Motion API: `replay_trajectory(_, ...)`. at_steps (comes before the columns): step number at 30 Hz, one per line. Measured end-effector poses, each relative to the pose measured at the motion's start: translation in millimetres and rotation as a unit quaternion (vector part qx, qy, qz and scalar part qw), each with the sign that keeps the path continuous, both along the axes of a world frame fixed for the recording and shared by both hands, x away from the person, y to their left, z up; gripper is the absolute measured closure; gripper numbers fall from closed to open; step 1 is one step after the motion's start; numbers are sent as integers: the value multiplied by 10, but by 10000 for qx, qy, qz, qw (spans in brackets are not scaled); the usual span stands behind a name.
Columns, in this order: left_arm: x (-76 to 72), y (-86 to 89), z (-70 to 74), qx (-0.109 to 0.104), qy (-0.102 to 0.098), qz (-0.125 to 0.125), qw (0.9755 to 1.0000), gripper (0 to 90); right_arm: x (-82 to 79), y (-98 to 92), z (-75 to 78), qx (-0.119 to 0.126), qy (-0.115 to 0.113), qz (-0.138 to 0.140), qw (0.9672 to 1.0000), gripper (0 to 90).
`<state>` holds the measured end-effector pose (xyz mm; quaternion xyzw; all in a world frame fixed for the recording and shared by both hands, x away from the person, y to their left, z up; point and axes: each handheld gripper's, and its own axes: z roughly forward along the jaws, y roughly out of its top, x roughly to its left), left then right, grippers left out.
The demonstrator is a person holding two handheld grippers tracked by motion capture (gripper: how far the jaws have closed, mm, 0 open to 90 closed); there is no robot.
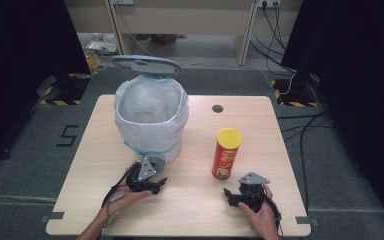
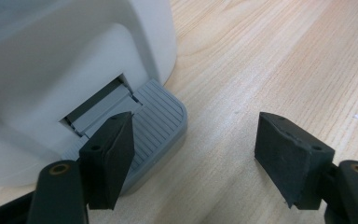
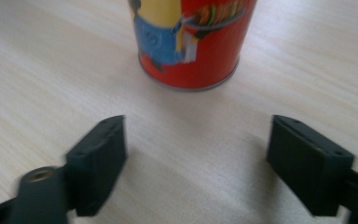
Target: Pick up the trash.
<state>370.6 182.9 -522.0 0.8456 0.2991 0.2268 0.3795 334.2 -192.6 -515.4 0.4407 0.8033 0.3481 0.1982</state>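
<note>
Left gripper [image 2: 193,156] fingers spread wide, one over the bin's grey pedal [image 2: 156,121]; right gripper [image 3: 198,163] fingers spread, empty, near the can [image 3: 191,42].

White bin [image 1: 152,120] with a grey ribbed pedal [image 2: 156,123] — red can [image 1: 225,160], yellow lid [image 1: 229,136] — pale wood-grain table [image 1: 190,210].

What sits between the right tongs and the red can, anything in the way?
Nothing visible. The right tongs are open and face the red can across bare table. The bin stands off to the left, by the left tongs.
</note>
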Motion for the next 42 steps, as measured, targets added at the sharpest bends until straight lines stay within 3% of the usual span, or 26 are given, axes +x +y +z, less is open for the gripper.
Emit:
replay_trajectory(1, 0, 0, 0, 0, 0, 0, 10000, 279, -2, -2, 13, 4, -62, -13, 10000, 133)
replay_trajectory(3, 0, 1, 0, -1, -1, -4, 10000, 279, -15, -2, 53, 98, -238, -69, 9996, 183)
replay_trajectory(5, 0, 1, 0, 1, -2, -5, 10000, 279, -30, 2, 101, 231, -391, -16, 9990, 140)
replay_trajectory(8, 0, 1, 0, 2, -2, -6, 10000, 279, -42, 24, 157, 377, -618, 25, 9974, 150)
replay_trajectory(18, 0, 1, 0, -1, -3, -4, 10000, 279, 63, 146, 237, 703, -1265, -30, 9895, 153)
replay_trajectory(23, 0, 3, 0, 1, -2, -11, 10000, 279, 131, 167, 235, 856, -1361, 11, 9870, 153)
replay_trajectory(36, 1, 6, -1, 2, -14, -20, 10000, 279, 317, 269, 183, 937, -1524, 10, 9839, 176)
replay_trajectory(39, 3, 9, 0, 8, -10, -36, 10000, 279, 349, 286, 153, 1105, -1554, 25, 9816, 189)
replay_trajectory(42, 2, 9, 0, 5, -12, -35, 10000, 279, 369, 295, 135, 1033, -1623, 32, 9813, 229)
